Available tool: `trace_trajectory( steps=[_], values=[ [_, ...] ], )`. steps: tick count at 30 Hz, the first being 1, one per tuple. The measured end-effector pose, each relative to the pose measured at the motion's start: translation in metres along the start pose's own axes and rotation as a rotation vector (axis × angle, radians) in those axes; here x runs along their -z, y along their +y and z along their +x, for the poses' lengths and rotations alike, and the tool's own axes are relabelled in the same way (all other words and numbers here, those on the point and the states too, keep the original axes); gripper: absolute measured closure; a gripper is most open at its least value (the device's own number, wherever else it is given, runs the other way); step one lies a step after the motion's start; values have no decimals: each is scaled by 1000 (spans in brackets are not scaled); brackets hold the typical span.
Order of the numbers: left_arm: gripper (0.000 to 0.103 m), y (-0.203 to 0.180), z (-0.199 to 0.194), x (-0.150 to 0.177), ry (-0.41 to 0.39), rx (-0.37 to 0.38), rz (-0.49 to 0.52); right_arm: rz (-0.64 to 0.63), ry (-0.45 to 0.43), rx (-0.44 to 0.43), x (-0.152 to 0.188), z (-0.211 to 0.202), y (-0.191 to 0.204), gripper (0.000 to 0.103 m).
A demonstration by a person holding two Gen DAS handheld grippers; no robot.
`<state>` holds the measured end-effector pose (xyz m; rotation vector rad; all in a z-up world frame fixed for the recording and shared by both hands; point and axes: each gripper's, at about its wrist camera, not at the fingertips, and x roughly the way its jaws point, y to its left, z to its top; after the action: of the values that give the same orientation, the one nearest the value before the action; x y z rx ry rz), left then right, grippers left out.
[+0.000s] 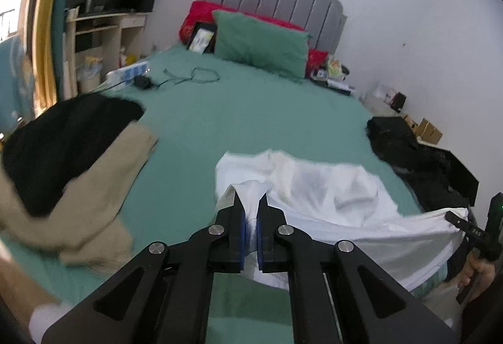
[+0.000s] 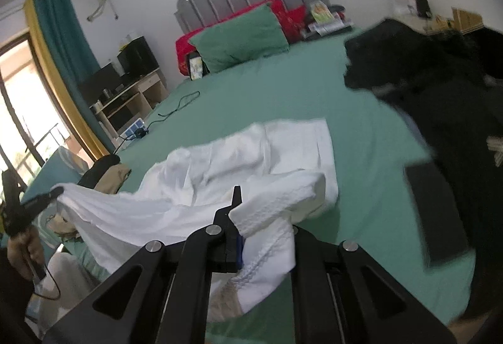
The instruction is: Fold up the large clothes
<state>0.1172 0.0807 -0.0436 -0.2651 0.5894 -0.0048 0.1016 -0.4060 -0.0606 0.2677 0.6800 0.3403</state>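
Above: white garment [image 1: 314, 186] draped across green bed sheet [image 1: 251, 117], near edge pinched at two corners; left gripper [image 1: 250, 205] clamped on one, right gripper [image 2: 251, 212] clamped on the other.

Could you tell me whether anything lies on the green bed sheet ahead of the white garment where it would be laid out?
Nothing visible does. Both the left gripper and right gripper pinch the white garment; the green sheet just beyond is bare. The black and beige clothes and black pile lie aside.
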Motion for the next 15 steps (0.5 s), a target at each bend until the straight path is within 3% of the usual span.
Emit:
trace_trajectory(
  steps=[9,12,15],
  values=[
    [97,-4,120,-78,-9,37,4,-153,-32,28,-100,81,-11,95],
    [97,2,172,-93,37,9,8,-192,15,41,-126,133,-19,95],
    [97,17,220,-100,109,0,-36,-137,70,47,-142,183,-38,94]
  ],
)
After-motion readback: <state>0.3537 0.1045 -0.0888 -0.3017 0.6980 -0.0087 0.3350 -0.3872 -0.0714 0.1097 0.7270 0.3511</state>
